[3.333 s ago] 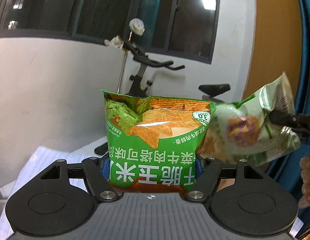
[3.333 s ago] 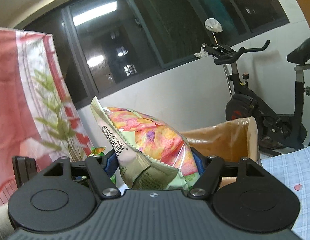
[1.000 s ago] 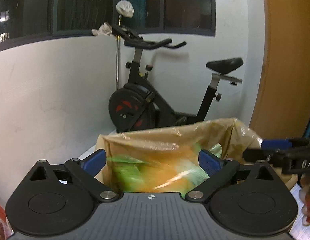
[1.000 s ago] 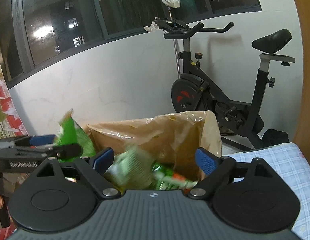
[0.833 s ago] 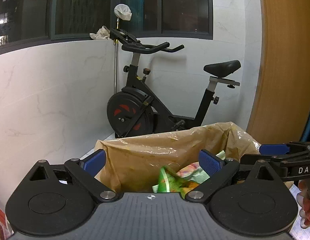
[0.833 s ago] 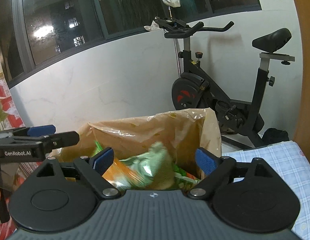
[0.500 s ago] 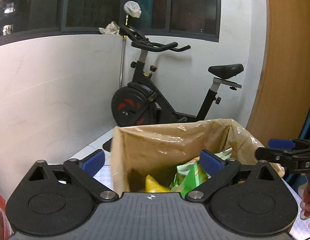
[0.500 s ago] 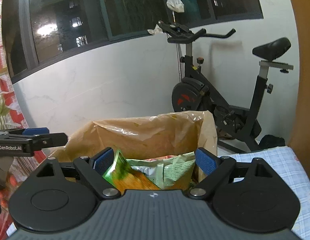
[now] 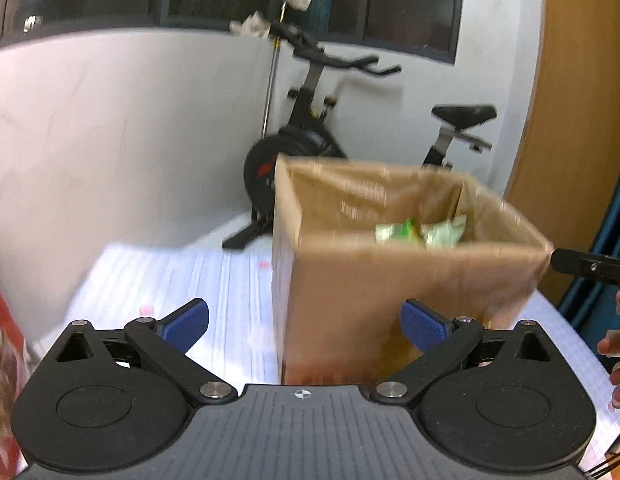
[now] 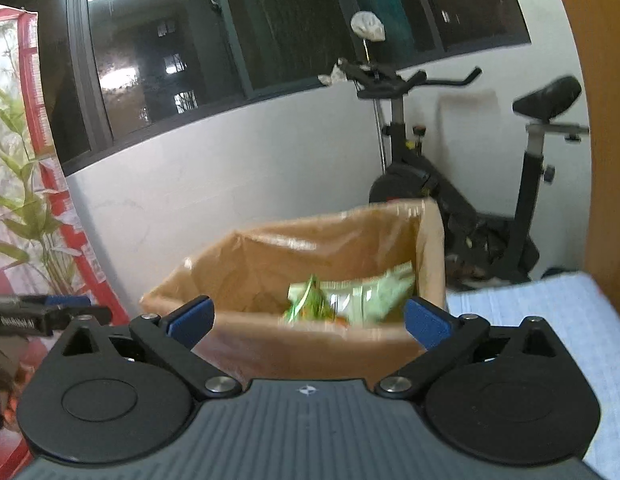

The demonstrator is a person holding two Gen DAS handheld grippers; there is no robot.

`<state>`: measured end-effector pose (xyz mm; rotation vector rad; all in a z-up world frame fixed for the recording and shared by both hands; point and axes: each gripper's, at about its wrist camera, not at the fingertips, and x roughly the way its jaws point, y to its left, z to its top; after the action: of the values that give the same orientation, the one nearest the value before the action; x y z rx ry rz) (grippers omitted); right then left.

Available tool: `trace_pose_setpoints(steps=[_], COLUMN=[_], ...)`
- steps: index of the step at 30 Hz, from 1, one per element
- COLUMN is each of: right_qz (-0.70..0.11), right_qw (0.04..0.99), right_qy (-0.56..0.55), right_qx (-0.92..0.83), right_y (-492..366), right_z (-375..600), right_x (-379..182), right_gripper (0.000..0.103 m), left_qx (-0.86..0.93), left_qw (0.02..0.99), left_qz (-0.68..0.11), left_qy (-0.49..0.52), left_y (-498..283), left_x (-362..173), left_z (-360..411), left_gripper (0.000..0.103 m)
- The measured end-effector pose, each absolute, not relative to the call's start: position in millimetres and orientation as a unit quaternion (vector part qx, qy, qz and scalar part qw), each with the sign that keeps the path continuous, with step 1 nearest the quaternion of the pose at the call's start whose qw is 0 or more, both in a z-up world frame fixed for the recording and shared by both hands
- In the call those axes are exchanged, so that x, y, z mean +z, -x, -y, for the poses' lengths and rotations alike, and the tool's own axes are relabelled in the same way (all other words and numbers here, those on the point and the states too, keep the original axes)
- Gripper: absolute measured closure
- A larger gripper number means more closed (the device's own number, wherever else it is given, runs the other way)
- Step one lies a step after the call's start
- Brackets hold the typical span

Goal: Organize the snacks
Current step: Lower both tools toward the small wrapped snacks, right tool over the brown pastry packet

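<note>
showing green snack bags [image 10: 349, 296] already inside the lined cardboard box [image 9: 389, 280] on the table; left gripper [image 9: 304, 322] wide and empty, right gripper [image 10: 308, 316] opening, empty; remaining snacks unseen.

We see green snack bags [image 10: 349, 294] lying jumbled inside the open, plastic-lined cardboard box [image 10: 310, 344], below its rim.

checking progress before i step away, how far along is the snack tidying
Done: green snack bags lie inside the lined cardboard box. In hand: nothing; the left gripper is open and empty, and the right gripper is opening with nothing between its fingers. Left: no loose snacks show on the table, so little seems to remain.
</note>
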<state>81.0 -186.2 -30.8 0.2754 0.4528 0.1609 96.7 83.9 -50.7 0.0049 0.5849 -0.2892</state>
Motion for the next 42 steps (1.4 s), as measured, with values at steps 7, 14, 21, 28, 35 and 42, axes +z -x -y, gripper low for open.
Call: trace_pose_setpoints(steps=[7, 14, 21, 28, 35, 42], right_qz=[-0.282, -0.364, -0.448, -0.494, -0.503, -0.477], right_qw=[0.948, 0.925, 0.891, 0.867, 0.858, 0.875], right_qy=[-0.128, -0.088, -0.057, -0.042, -0.088, -0.065], right_qx=[0.073, 0.059, 0.052, 0.046, 0.056, 0.056], right_y=[-56, -37, -23, -23, -23, -31], right_z=[180, 175, 162, 152, 161, 159], right_x=[-76, -113, -147, -168, -183, -183], right_gripper=[0.000, 0.000, 0.006, 0.007, 0.012, 0.022], left_qx=[-0.114, -0.114, -0.109, -0.103, -0.082, -0.091], left_qw=[0.936, 0.925, 0.914, 0.910, 0.908, 0.906], left_qz=[-0.332, -0.361, -0.389, -0.400, -0.408, -0.412], left_qy=[0.021, 0.009, 0.026, 0.030, 0.042, 0.041], left_y=[-78, -58, -47, -48, -49, -51], left_x=[-98, -128, -147, -154, -158, -160], left_z=[-83, -71, -66, -66, -71, -68], left_gripper=[0.000, 0.000, 0.000, 0.001, 0.002, 0.008])
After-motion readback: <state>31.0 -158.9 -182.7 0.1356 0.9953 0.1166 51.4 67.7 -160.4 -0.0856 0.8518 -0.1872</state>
